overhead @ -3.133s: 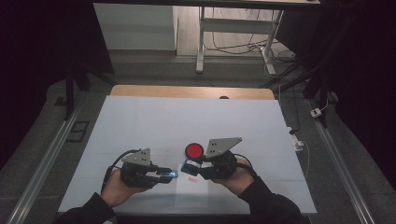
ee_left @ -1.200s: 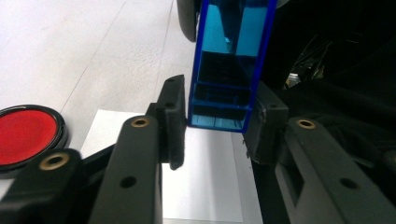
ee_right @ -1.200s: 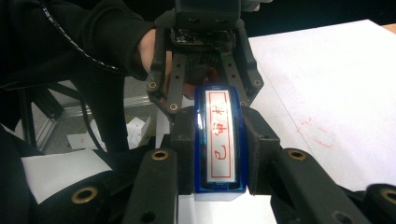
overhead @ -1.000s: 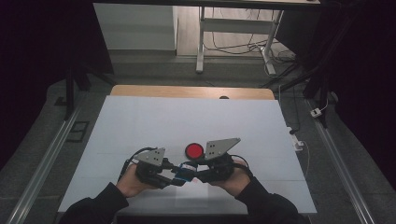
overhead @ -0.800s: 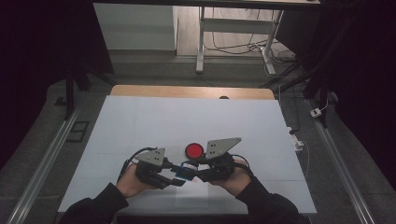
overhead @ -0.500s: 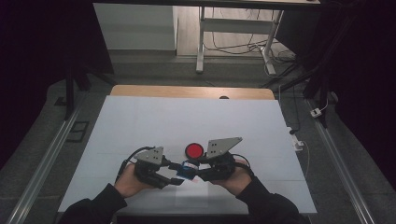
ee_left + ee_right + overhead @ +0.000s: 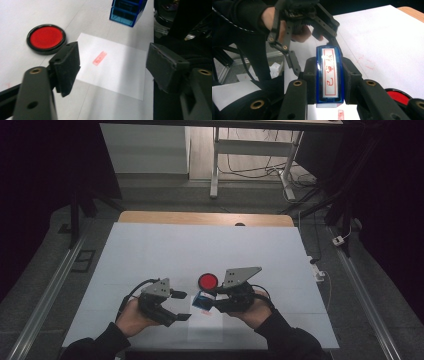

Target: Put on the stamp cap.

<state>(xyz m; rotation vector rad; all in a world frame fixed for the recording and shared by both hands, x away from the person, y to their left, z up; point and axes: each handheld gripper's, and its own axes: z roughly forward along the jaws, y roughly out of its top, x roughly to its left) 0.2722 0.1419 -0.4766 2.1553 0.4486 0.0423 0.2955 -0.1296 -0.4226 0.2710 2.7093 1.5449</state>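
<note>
Two grippers: right gripper (image 7: 212, 302) clamps blue stamp (image 7: 203, 301), held above paper (image 7: 206, 326); left gripper (image 7: 181, 306), jaws just opened and empty, beside it.

It looks like a lab or office room. A white surface (image 7: 150, 250) stands on grey floor (image 7: 165, 200). Cables (image 7: 245, 167) lie under a desk (image 7: 250, 145).

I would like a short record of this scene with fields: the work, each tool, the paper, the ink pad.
work: stamping a paper sheet
right tool: shut on the blue stamp, held above the sheet
left tool: open, jaws just opening, nothing between them
paper sheet: flat on the white table, bears a red stamp mark
ink pad: round, red, uncovered, beside the sheet
</note>
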